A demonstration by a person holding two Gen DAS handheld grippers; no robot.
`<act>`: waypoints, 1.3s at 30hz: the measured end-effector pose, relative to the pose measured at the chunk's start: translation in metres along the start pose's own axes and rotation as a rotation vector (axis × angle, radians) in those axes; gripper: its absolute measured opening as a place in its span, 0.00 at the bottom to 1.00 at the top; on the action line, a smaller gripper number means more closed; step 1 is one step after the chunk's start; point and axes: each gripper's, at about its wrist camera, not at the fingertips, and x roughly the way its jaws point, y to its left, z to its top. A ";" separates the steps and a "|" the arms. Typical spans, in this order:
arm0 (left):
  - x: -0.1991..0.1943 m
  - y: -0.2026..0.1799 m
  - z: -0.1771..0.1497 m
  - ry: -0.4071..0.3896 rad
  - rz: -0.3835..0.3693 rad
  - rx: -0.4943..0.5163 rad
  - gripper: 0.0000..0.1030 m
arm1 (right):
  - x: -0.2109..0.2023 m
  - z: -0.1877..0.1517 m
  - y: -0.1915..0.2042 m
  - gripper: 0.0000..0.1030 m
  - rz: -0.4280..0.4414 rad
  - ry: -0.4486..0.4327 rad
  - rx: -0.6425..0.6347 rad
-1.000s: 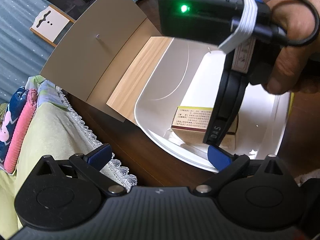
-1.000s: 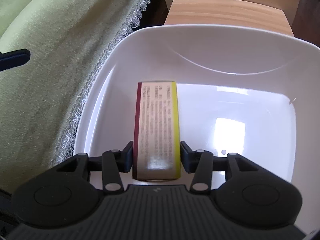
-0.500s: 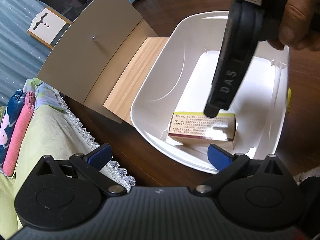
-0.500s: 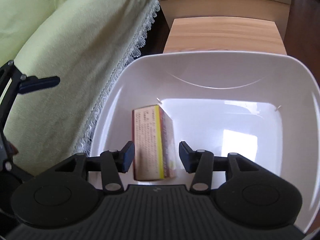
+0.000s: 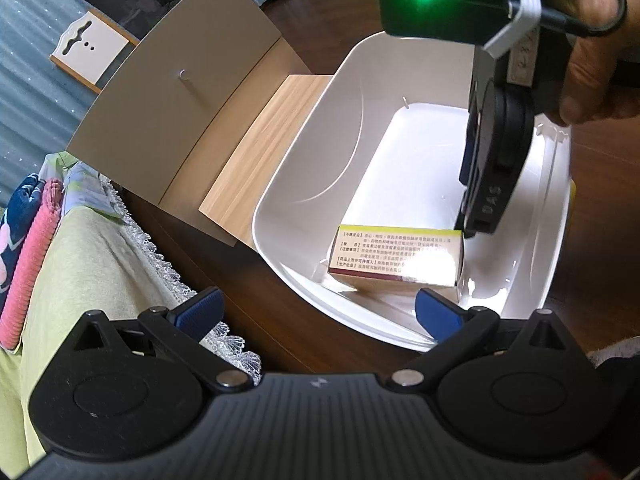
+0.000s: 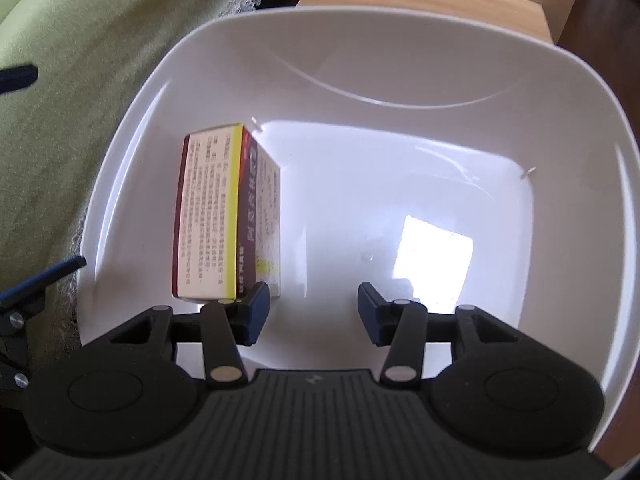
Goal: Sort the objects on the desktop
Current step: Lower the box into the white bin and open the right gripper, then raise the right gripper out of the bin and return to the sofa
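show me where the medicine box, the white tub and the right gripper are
medicine box (image 6: 208, 216): right wrist view, on its printed top face.
white tub (image 5: 304, 168): left wrist view, on its inner left wall.
right gripper (image 6: 312, 312): right wrist view, midway between its open fingers.

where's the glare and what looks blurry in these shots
Left wrist view: glare washes out the print on the medicine box. Right wrist view: a bright window patch on the white bin floor; box text is soft, and fisheye bends the rim.
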 end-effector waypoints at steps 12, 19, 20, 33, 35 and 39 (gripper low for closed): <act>0.001 -0.001 -0.001 0.009 -0.011 0.005 1.00 | 0.000 0.005 -0.002 0.43 0.010 -0.008 -0.003; 0.001 -0.001 -0.001 0.010 -0.010 0.005 1.00 | 0.014 0.012 -0.010 0.43 0.082 0.038 0.019; 0.002 -0.001 -0.001 0.010 -0.010 0.005 1.00 | 0.015 0.011 -0.007 0.43 0.088 0.039 0.019; 0.002 -0.001 0.000 0.013 -0.007 0.009 1.00 | 0.007 -0.001 -0.006 0.44 0.079 0.025 -0.009; 0.002 -0.001 0.000 0.010 -0.007 0.006 1.00 | 0.004 -0.003 -0.008 0.44 0.072 0.019 -0.013; 0.002 0.001 0.000 0.009 -0.005 -0.011 1.00 | -0.001 -0.001 -0.005 0.45 0.047 -0.003 -0.003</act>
